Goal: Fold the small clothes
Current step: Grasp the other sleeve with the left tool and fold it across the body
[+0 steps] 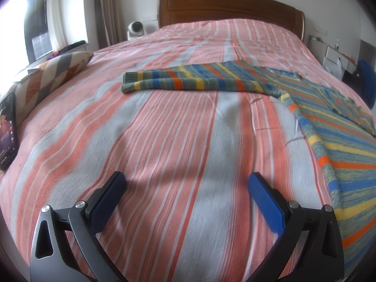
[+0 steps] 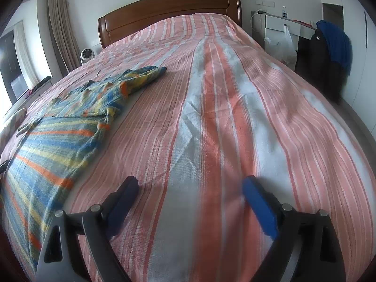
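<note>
A small knitted sweater (image 1: 333,127) with blue, yellow, orange and green stripes lies spread flat on the bed. In the left wrist view its body fills the right side and one sleeve (image 1: 188,80) stretches out to the left. In the right wrist view the sweater (image 2: 51,141) lies at the left, with the other sleeve (image 2: 141,77) reaching up and right. My left gripper (image 1: 186,179) is open and empty above bare bedspread, left of the sweater's hem. My right gripper (image 2: 190,184) is open and empty above bare bedspread, right of the sweater.
The bed has a pink, orange and white striped bedspread (image 1: 164,141) and a wooden headboard (image 1: 230,7). A patterned cushion (image 1: 49,75) and a phone (image 1: 8,129) lie at the left edge. A chair with dark and blue clothes (image 2: 329,47) stands right of the bed.
</note>
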The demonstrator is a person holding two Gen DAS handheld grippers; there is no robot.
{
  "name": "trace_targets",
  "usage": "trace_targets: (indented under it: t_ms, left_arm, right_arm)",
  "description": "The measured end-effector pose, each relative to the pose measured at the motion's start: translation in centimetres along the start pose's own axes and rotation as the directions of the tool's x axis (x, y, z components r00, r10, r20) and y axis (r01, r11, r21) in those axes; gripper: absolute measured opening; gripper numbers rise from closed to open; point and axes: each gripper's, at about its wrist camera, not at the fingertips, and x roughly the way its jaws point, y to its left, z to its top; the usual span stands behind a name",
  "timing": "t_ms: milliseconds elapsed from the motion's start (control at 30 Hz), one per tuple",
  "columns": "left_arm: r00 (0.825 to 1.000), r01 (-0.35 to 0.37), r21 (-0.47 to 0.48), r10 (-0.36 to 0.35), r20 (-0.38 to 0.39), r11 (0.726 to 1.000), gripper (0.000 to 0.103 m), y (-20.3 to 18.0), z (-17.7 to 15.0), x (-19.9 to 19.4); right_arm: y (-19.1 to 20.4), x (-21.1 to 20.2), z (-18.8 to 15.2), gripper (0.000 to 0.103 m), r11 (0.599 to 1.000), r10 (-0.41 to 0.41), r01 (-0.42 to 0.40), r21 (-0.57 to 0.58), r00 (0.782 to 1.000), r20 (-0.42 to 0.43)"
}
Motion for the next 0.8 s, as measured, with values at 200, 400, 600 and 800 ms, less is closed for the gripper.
trace_targets:
  t_ms: [200,400,600,800]
  left_arm:
    - [1.0,-0.016,0.011,0.016,-0.015,1.0,0.103,-0.2,0.3,0.0]
    - [0.969,0.173,-0.022,-0.174,-0.173,0.985,0.102,-0.2,2.6,-1.2]
    - [0.941,0.189,-0.322,-0.265,-0.212,0.928,0.101,7.6,11.4,2.5]
    - [0.919,0.057,-0.425,-0.214,-0.332,0.903,0.068,12.2,14.7,10.9]
  right_arm:
    - [0.1,0.2,-0.2,0.091,1.0,-0.004,0.004,-0.005,1.0,0.012]
    - [0.0,0.3,-0.2,0.092,1.0,-0.008,0.008,-0.008,1.0,0.013]
    - [0.1,0.3,-0.3,0.092,1.0,-0.006,0.007,-0.008,1.0,0.015]
    - [0.1,0.3,-0.3,0.092,1.0,-0.01,0.01,-0.009,1.0,0.016]
